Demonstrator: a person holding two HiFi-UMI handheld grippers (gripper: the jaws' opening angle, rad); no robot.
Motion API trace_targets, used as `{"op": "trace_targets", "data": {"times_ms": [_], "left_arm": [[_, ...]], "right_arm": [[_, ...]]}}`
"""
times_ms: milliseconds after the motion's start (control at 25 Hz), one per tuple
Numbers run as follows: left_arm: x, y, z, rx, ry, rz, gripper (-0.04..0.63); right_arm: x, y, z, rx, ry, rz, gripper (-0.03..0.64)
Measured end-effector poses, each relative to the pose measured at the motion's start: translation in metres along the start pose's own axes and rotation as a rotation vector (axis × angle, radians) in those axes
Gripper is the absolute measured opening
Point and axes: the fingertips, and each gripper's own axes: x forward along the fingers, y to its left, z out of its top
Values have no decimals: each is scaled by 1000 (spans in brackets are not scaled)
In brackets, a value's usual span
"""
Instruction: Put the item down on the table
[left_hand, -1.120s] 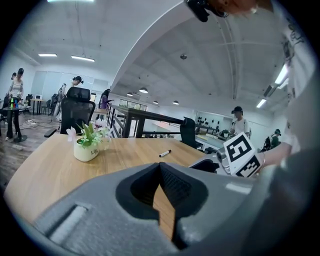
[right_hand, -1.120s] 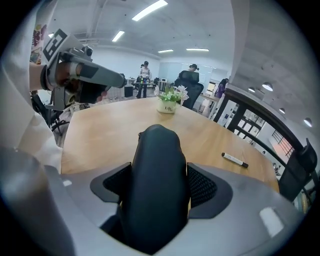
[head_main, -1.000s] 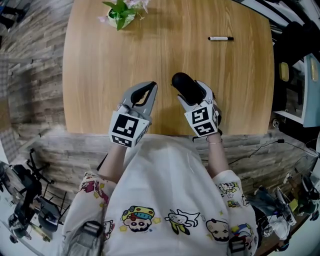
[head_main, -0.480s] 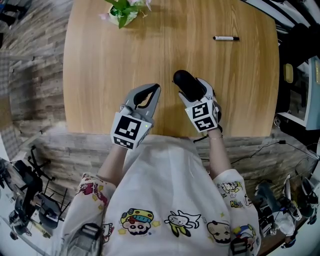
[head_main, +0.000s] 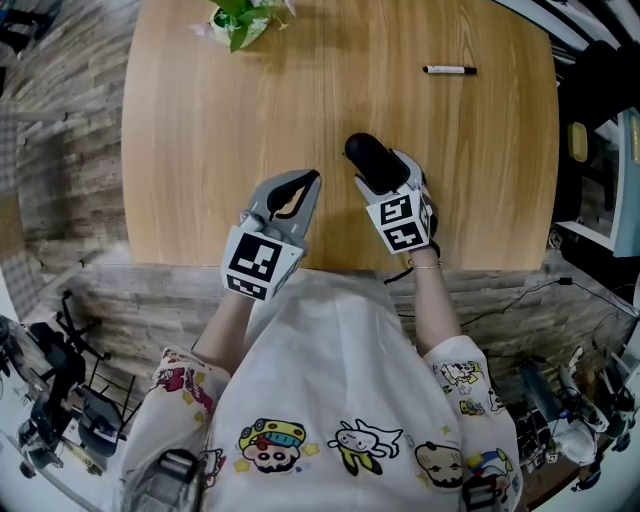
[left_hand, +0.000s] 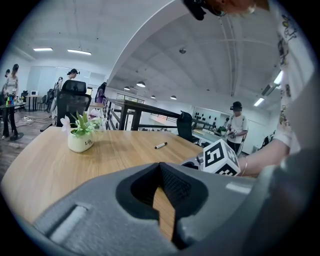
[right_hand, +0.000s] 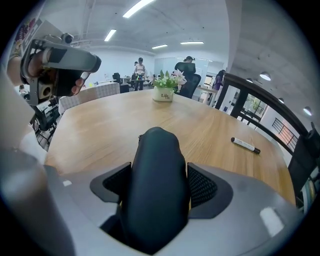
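A black, rounded oblong case (head_main: 370, 162) sits between the jaws of my right gripper (head_main: 385, 176), whose pads press on both its sides. In the right gripper view the case (right_hand: 156, 170) fills the gap of the right gripper (right_hand: 159, 182) and points out over the wooden table (right_hand: 100, 130). I cannot tell whether the case touches the table top. My left gripper (head_main: 306, 181) hovers beside it to the left, near the table's front edge (head_main: 180, 255). In its own view the left gripper (left_hand: 160, 167) is shut, tips together, with nothing held.
A black marker (head_main: 449, 70) lies at the far right of the table. A small white pot with a plant (head_main: 238, 20) stands at the far left. People, chairs and desks fill the room beyond. Cables and gear lie on the floor around the person.
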Motion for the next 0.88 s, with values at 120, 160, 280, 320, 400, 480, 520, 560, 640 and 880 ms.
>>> {"op": "trace_targets", "data": {"times_ms": [120, 160, 280, 320, 400, 480, 520, 560, 640, 880], "left_arm": [[0, -3, 0, 3, -1, 2, 0], [0, -4, 0, 5, -2, 3, 0], [-1, -4, 1, 6, -5, 11, 0], [-1, -4, 0, 6, -4, 13, 0], [-1, -5, -1, 0, -1, 17, 0], [-1, -6, -2, -8, 0, 21, 0], [-1, -6, -2, -8, -3, 23, 0], [-2, -6, -1, -7, -6, 25, 0], [-3, -6, 1, -5, -13, 30, 0], [-8, -7, 6, -4, -32, 42, 0]], "right_arm": [[1, 2, -5, 3, 6, 7, 359], [0, 2, -6, 4, 5, 7, 359], [0, 1, -5, 13, -2, 16, 359], [1, 1, -5, 21, -4, 22, 359], [2, 2, -7, 39, -5, 33, 367], [2, 1, -7, 46, -4, 43, 377], [2, 2, -7, 50, -3, 48, 382], [2, 3, -8, 56, 0, 54, 387], [2, 5, -10, 66, 5, 64, 399], [-5, 8, -13, 86, -6, 71, 402]]}}
